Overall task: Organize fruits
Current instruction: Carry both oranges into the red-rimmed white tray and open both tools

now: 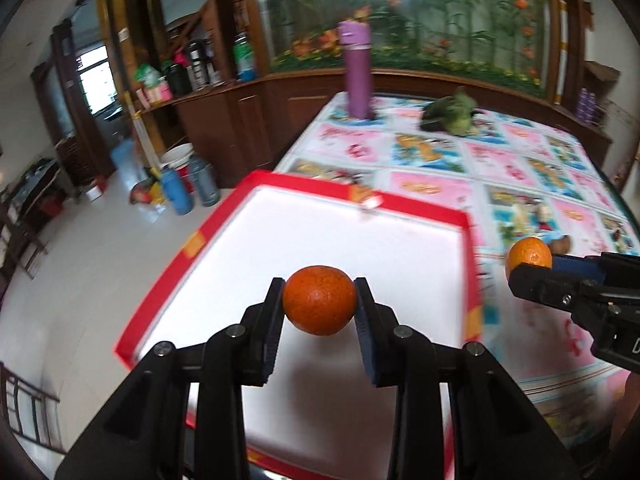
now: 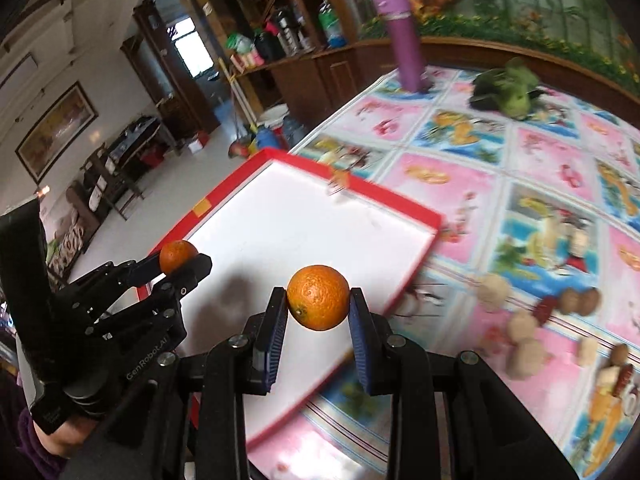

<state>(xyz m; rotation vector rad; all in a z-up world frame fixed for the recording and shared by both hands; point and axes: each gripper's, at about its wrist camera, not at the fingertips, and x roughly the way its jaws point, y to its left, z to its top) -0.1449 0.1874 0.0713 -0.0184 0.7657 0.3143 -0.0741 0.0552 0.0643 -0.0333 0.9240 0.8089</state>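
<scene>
Oranges: one (image 1: 319, 300) clamped in the left gripper (image 1: 319, 302), another (image 2: 318, 297) clamped in the right gripper (image 2: 318, 300), both carried above the red-rimmed tray (image 1: 420, 204). Risk of rolling off the smooth white floor if dropped from height, or of bumping together.

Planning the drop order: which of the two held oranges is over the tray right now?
The orange in the left gripper hangs over the red-rimmed tray; seen from that camera, the orange in the right gripper is beyond its right rim, over the tablecloth.
</scene>
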